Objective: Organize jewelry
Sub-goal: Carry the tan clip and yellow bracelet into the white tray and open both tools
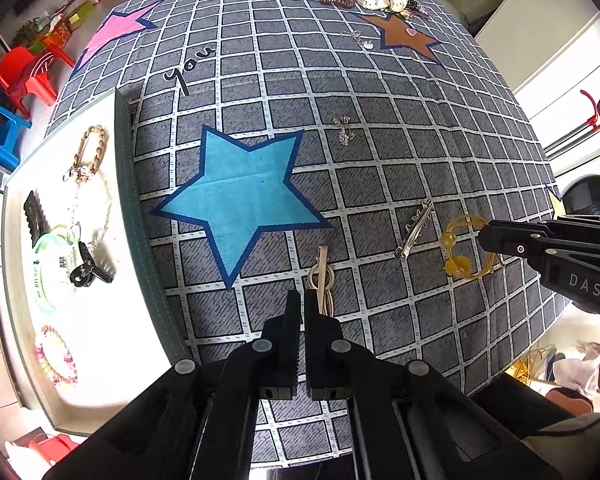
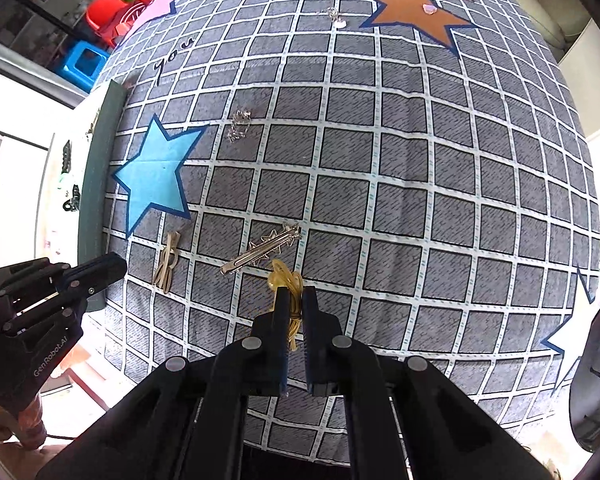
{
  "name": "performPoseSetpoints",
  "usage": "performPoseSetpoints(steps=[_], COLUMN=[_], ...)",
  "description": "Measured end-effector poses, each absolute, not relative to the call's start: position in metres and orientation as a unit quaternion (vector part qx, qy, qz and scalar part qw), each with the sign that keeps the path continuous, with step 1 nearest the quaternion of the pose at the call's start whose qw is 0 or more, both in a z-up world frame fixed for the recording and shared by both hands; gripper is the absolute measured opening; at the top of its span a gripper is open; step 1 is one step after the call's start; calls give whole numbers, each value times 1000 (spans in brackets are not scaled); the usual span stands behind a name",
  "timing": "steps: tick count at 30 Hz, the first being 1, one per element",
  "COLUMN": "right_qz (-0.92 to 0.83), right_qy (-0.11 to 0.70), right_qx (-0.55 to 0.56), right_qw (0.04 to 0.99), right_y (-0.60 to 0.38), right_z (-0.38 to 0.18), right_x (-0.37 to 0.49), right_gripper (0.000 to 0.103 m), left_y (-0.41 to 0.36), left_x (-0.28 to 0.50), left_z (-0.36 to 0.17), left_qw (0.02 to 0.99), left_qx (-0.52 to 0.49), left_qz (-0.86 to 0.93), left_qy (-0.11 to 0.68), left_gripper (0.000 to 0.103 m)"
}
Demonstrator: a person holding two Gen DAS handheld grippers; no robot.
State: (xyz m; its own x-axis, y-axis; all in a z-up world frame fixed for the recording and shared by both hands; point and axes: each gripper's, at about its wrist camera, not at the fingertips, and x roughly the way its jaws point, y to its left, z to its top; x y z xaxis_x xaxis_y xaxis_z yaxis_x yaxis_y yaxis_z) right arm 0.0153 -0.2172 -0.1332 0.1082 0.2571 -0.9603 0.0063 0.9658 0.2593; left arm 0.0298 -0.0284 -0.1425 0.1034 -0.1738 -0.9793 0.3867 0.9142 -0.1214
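Since the right tongs [image 2: 294, 300] pinch only thin loops of the yellow hair tie [image 2: 286, 280] near the table's [image 1: 380, 80] right edge, it may slip; left tongs [image 1: 302, 300], nearly closed, empty, hover over the beige clip [image 1: 322, 276], tray [image 1: 124, 168] left.

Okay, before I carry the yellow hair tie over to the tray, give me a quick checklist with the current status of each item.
1. Right hand-held gripper shut on the yellow hair tie: ok, its strands run between the fingers.
2. Hair tie clear of the silver star clip: cannot tell, they lie very close.
3. Left hand-held gripper out of the way: not ok, it sits between the hair tie and the tray, near the beige clip.
4. Left hand-held gripper free: ok, nothing between its fingers.
5. Bare space in the tray: ok, white floor shows between the items.
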Motion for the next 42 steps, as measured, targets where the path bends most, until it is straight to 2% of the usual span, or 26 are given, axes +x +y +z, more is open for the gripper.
performPoseSetpoints(steps=[4, 6, 14, 16, 17, 18, 29, 31, 32, 34, 35, 37, 38, 39, 40, 41, 42], right_qz=[88, 88, 86, 84, 82, 81, 71, 69, 68, 66, 65, 62, 62, 61, 61, 60, 60], right_qy=[657, 656, 656, 656, 656, 656, 657, 657, 658, 658, 658, 659, 660, 660, 660, 660, 661], right_qx=[96, 95, 95, 98, 100, 103, 116, 116, 117, 117, 117, 118, 118, 118, 119, 120, 119], right_qw=[742, 744, 744, 743, 743, 743, 741, 741, 741, 741, 741, 740, 740, 739, 739, 739, 739], right_y=[-204, -222, -223, -225, -226, -227, -239, -242, -243, -245, -246, -248, -249, -250, -250, -250, -250], right_z=[-127, -124, -121, -122, -122, -122, -124, -124, -124, -124, -124, -124, -124, -125, -125, -125, -125], right_x=[33, 8, 2, 1, 0, -1, -7, -8, -8, -9, -10, -12, -12, -13, -13, -14, -14], right_gripper=[6, 6, 6, 6, 6, 6, 6, 6, 6, 6, 6, 6, 6, 6, 6, 6, 6], left_y=[-28, -36, -46, -46, -46, -46, -65, -68, -71, -73, -72, -72, -72, -72, -73, -78, -78], left_x=[28, 27, 24, 27, 28, 29, 34, 37, 39, 40, 41, 40, 39, 38, 36, 37, 37], left_z=[-142, -145, -149, -152, -153, -154, -180, -189, -195, -203, -207, -210, -209, -209, -208, -207, -207], left_qw=[738, 740, 741, 738, 735, 736, 738, 733, 728, 722, 720, 720, 721, 724, 725, 724, 722], left_qx=[93, 107, 131, 126, 122, 120, 155, 156, 156, 151, 149, 142, 140, 141, 142, 145, 142], left_qz=[-188, -184, -173, -170, -169, -162, -151, -152, -152, -154, -156, -162, -166, -170, -175, -178, -181], left_qy=[641, 638, 635, 641, 645, 647, 640, 645, 650, 658, 660, 659, 658, 653, 651, 650, 652], left_gripper=[9, 9, 9, 14, 55, 103, 103, 96, 90, 88, 79, 72, 63, 48, 39, 25, 25])
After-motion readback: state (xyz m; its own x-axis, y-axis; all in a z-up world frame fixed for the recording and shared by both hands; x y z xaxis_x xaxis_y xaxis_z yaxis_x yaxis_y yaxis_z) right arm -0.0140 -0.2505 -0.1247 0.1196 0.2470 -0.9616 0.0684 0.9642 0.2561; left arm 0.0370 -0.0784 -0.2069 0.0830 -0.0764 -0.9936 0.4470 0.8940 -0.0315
